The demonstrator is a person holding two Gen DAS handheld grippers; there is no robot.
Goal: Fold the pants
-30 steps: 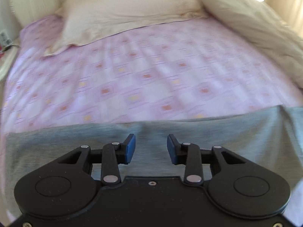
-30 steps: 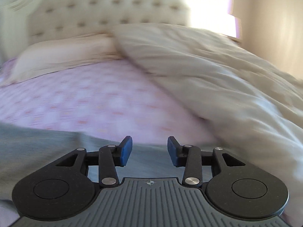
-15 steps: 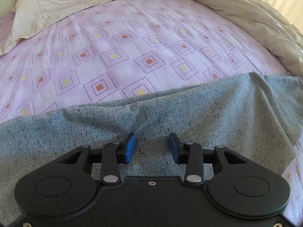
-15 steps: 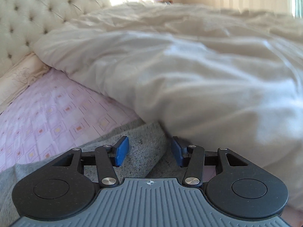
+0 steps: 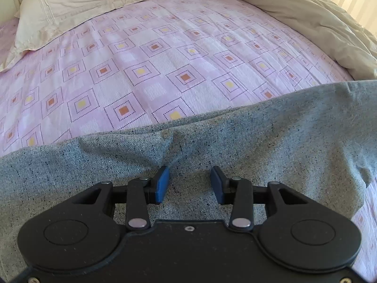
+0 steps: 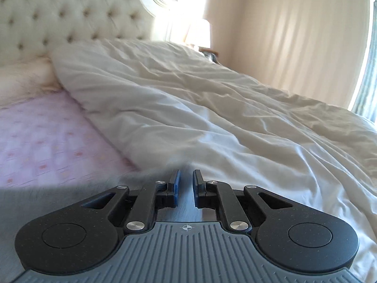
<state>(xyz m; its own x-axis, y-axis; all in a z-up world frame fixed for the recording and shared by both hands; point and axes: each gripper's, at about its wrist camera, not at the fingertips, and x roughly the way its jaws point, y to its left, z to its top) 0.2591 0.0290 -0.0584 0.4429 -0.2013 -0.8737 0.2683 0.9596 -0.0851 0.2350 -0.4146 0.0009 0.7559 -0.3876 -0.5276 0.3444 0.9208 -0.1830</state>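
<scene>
The grey pants (image 5: pixel 235 146) lie across the near part of the pink sheet (image 5: pixel 153 70), their far edge running left to right, with bare sheet beyond up to the pillow (image 5: pixel 94 7) and the duvet (image 5: pixel 306 16) at right. The left gripper (image 5: pixel 189 184) stands released over the cloth. The right gripper (image 6: pixel 185 187) is closing with blurred grey cloth between its jaws; whether it grips, I cannot tell.

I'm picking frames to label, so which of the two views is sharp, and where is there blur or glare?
Left wrist view: sharp, evenly lit, the pants and sheet crisp, edges bent by the fisheye. Right wrist view: motion blur smears the sheet and pants; the window is blown out.
</scene>
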